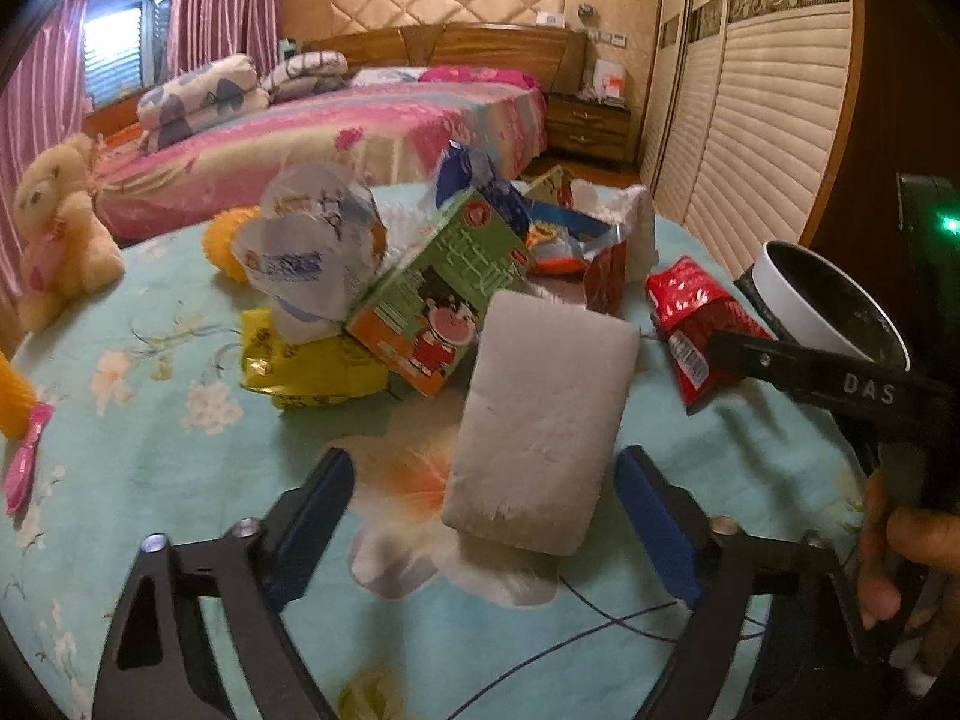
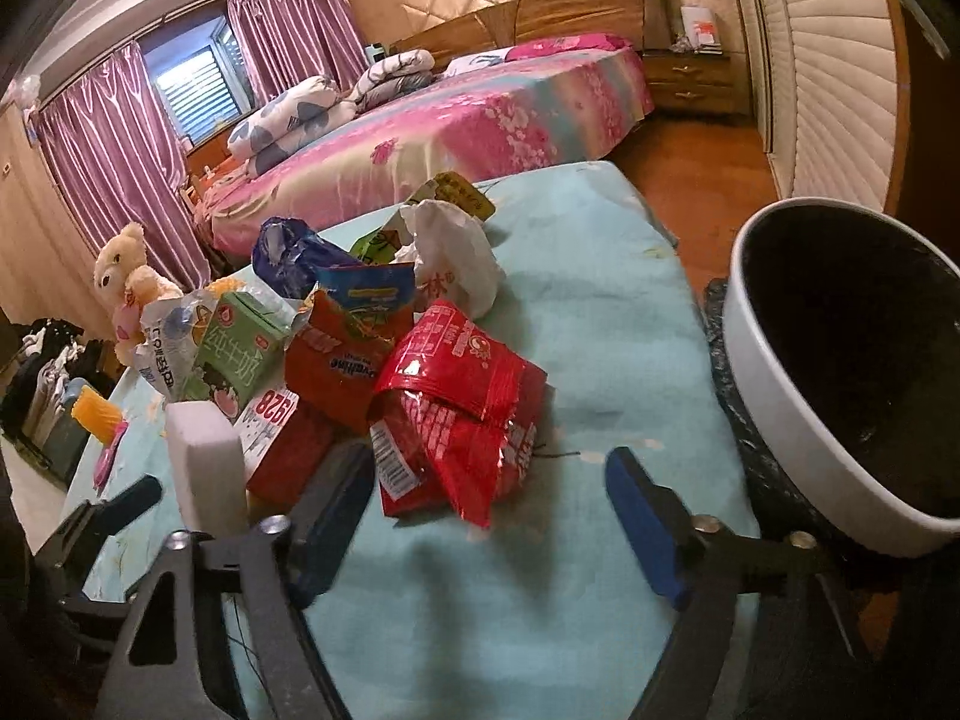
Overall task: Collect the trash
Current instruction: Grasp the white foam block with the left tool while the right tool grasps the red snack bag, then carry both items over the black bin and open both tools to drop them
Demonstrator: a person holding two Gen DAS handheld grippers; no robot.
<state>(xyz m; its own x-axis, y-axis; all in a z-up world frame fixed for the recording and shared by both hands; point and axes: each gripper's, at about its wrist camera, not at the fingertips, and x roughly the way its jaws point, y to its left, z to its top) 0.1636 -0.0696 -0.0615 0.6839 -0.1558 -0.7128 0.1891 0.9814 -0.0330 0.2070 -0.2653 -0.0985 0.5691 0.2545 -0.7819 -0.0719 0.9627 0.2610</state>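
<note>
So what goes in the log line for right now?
left hand-held gripper: open around white block | right hand-held gripper: open at red wrapper | bin: waiting

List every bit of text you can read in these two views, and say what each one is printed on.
"DAS": raised letters on the right gripper's finger.
"1928": upside down, on the white-and-red box.
Chinese characters on the green milk carton: large but not clear enough to quote.
Red snack wrapper, yellow packet, white foil bag: print too small or blurred.
</note>
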